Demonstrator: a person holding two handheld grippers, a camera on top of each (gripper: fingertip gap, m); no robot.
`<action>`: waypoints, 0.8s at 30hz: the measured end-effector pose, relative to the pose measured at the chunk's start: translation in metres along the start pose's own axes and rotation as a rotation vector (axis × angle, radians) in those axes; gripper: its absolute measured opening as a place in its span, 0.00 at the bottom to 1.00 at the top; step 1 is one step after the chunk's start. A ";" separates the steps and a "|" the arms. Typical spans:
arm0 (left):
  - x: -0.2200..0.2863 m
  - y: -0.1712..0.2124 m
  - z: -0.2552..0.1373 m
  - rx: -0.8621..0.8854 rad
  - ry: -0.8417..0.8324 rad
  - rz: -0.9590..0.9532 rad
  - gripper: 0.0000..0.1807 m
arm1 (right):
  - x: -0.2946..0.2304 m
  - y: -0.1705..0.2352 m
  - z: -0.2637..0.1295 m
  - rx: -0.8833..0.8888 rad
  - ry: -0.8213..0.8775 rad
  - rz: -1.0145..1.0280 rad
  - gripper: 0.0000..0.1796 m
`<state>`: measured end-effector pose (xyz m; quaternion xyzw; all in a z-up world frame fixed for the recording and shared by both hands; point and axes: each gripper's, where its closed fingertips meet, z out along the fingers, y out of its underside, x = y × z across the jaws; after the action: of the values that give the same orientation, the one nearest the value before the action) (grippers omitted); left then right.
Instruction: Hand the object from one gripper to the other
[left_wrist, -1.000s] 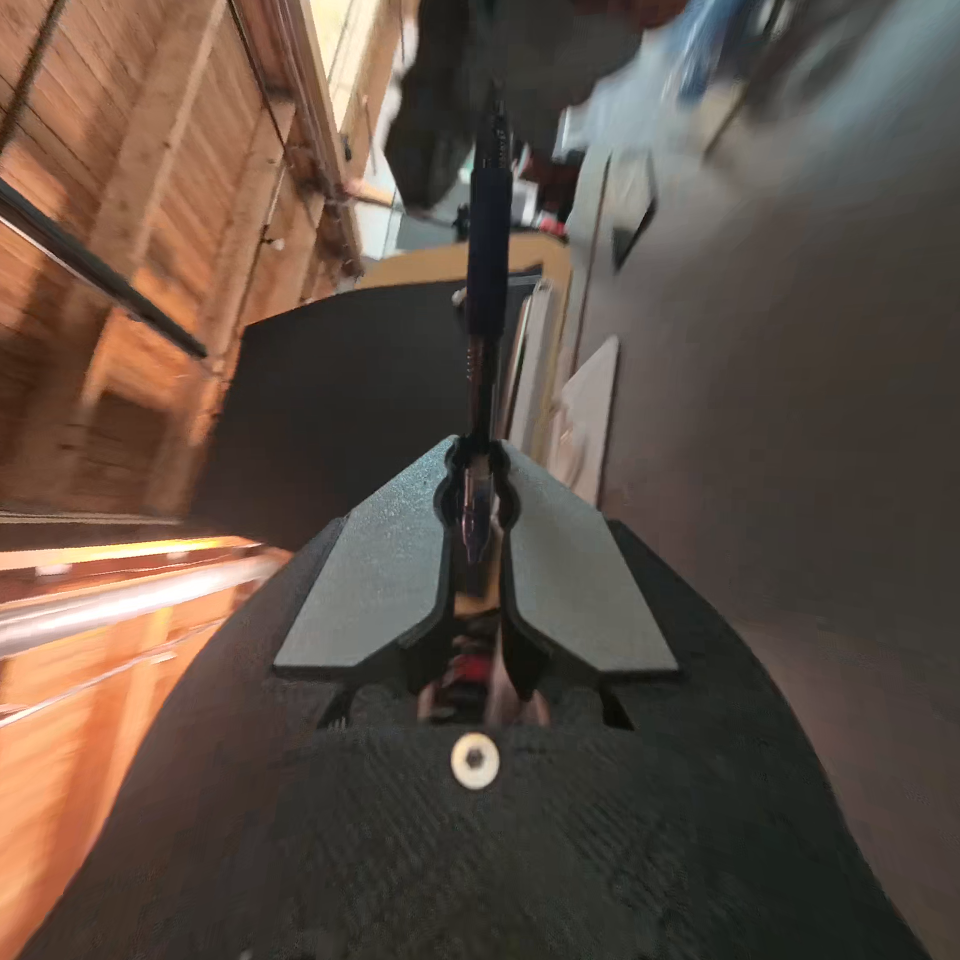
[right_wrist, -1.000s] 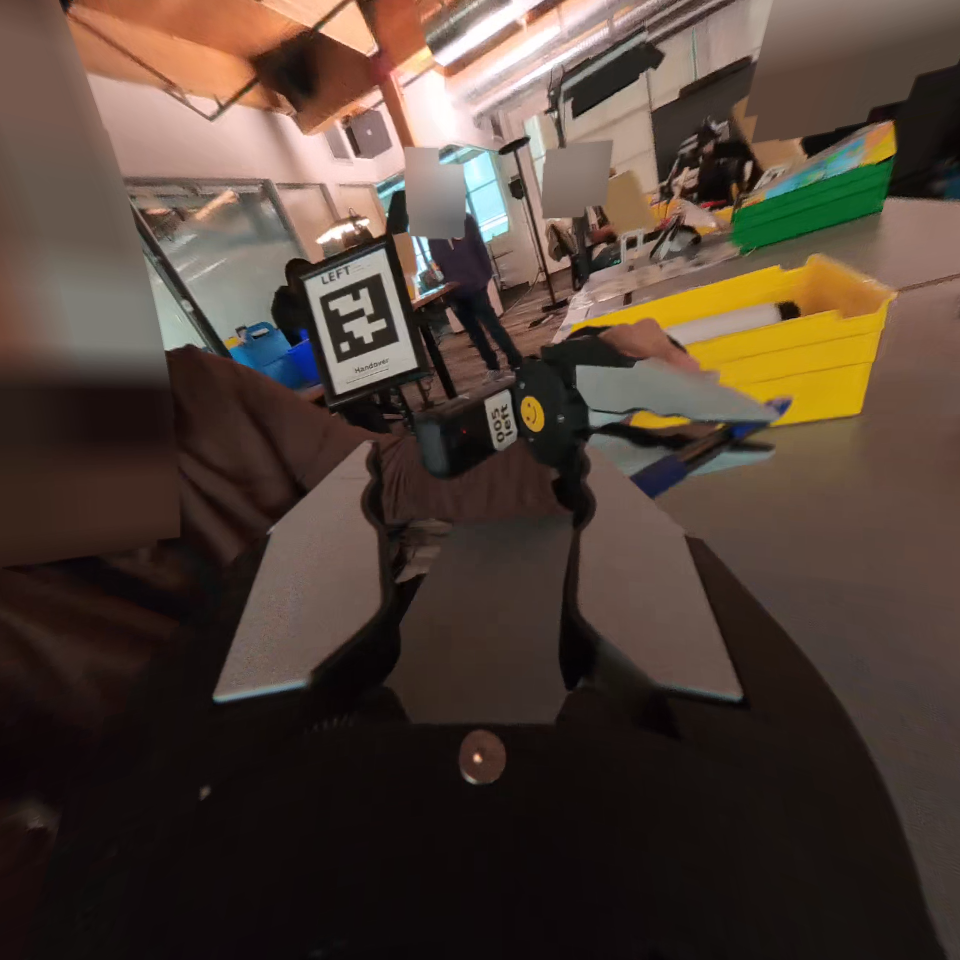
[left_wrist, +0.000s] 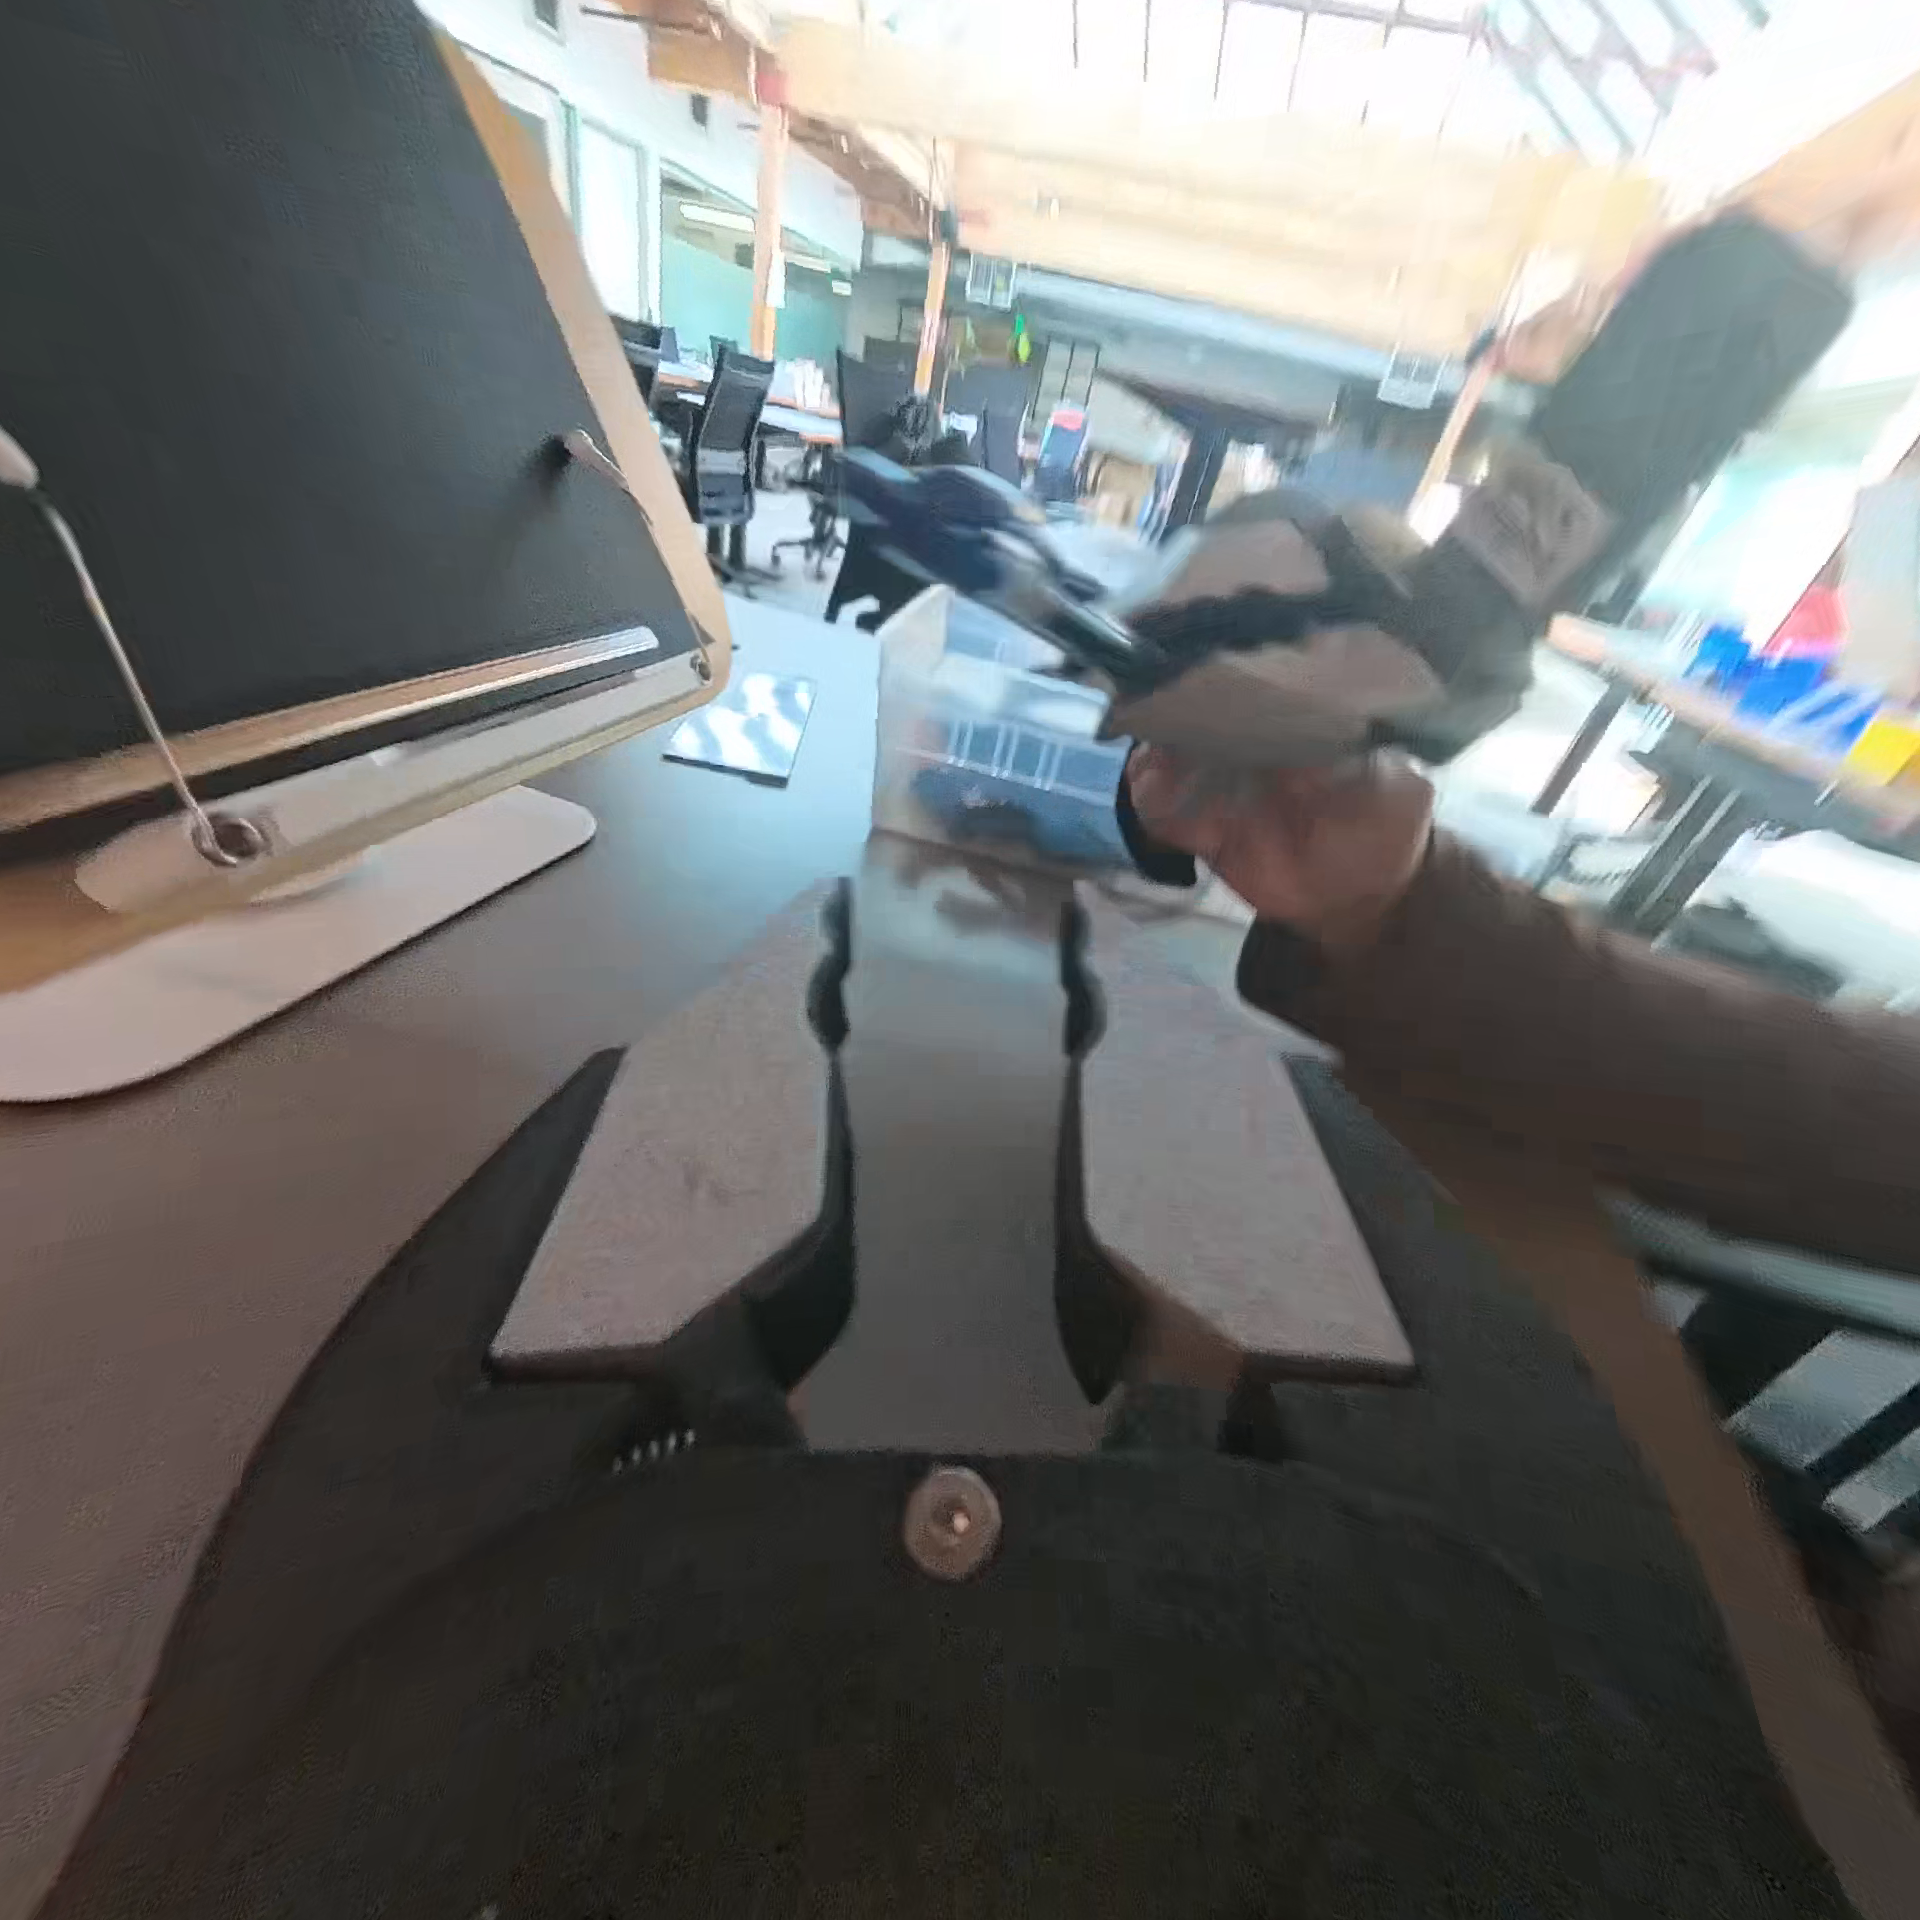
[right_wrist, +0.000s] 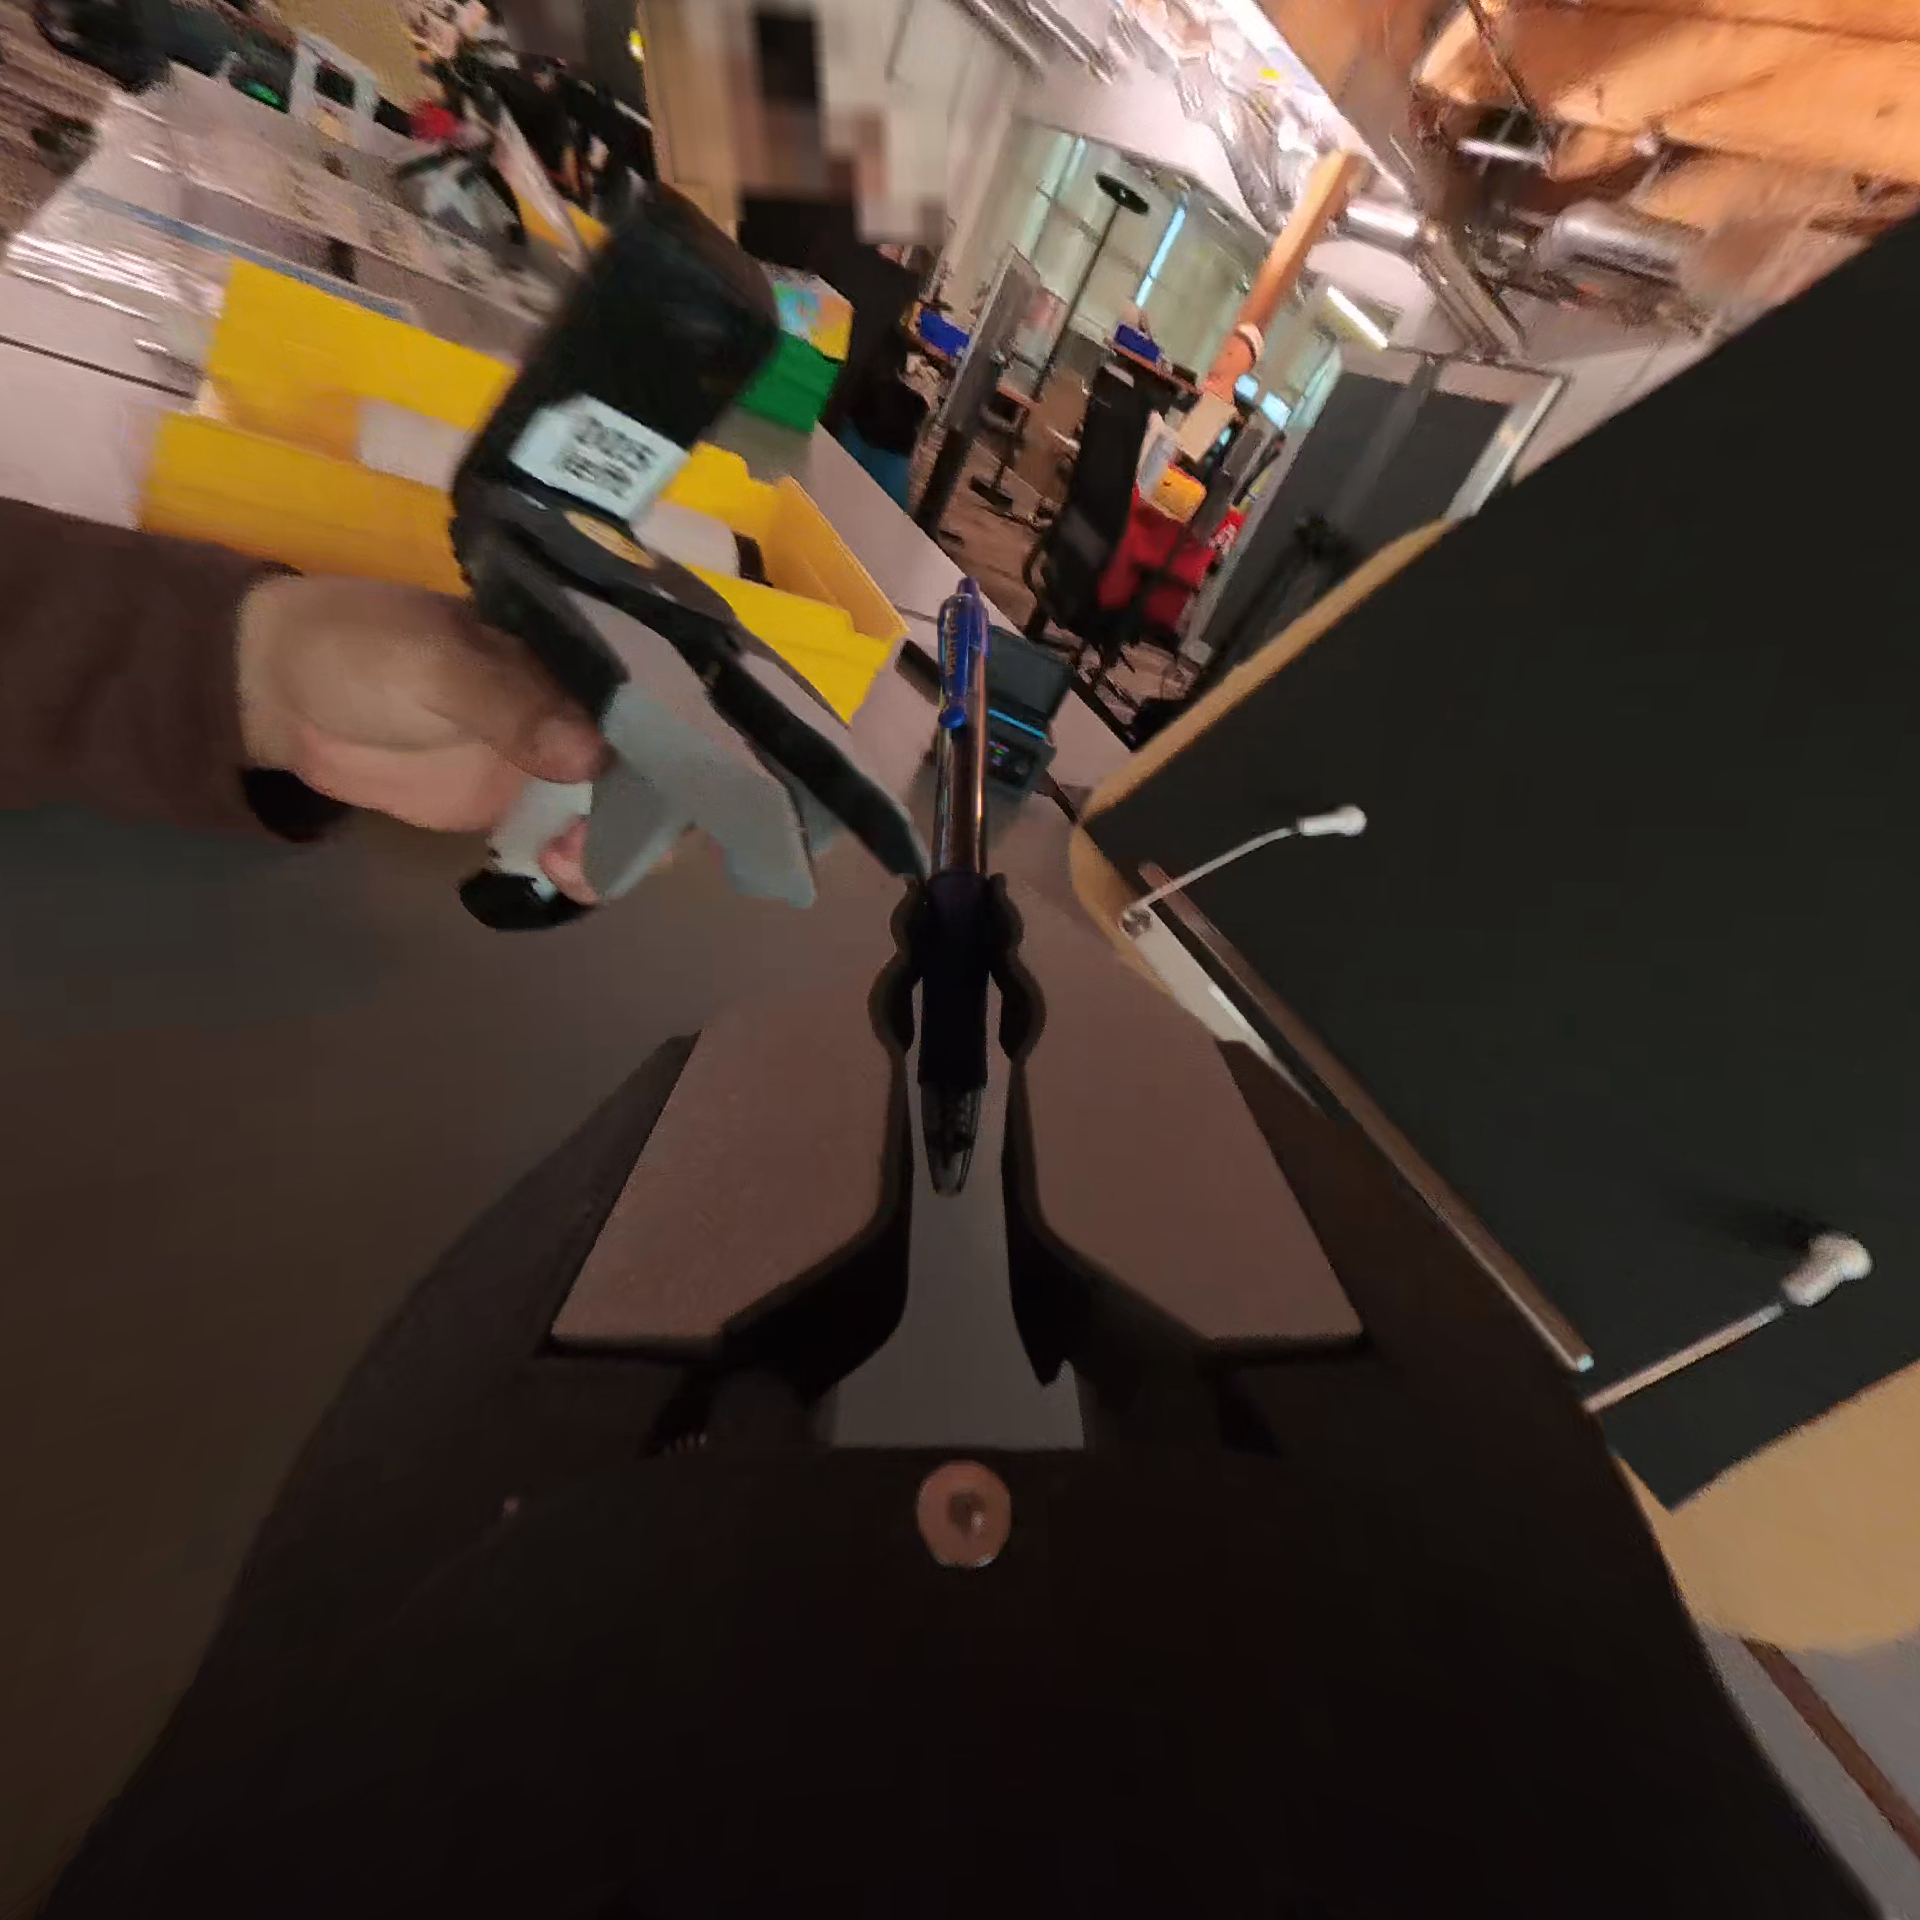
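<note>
A blue pen (right_wrist: 958, 831) with a dark rubber grip, clear barrel and blue clip is sitting clamped between the jaws of the right gripper (right_wrist: 958, 935). It is being held by its grip section, clip end pointing forward and writing tip pointing back, raised clear above the counter (right_wrist: 260, 1039).

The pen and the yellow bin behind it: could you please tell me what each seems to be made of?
Pen: likely plastic, with a see-through glossy barrel, blue clip, and a dark matte sleeve, probably rubber, where the right tool grips it. Yellow bin: probably moulded plastic, going by its uniform colour and smooth walls.
</note>
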<state>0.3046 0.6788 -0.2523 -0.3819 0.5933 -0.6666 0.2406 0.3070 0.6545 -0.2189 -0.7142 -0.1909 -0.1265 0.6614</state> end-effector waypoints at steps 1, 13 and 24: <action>0.002 -0.004 0.001 0.033 0.027 -0.057 0.27 | -0.005 -0.003 0.002 0.004 -0.013 -0.007 0.04; 0.027 -0.026 -0.006 0.112 0.023 0.239 0.05 | -0.025 0.026 0.028 -0.148 -0.043 0.015 0.09; 0.032 -0.028 -0.011 -0.043 -0.500 1.472 0.06 | -0.009 0.014 0.011 0.117 -0.534 1.160 0.26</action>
<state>0.2811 0.6657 -0.2182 -0.0333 0.6350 -0.2175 0.7405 0.3045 0.6640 -0.2364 -0.6712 0.0621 0.4446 0.5899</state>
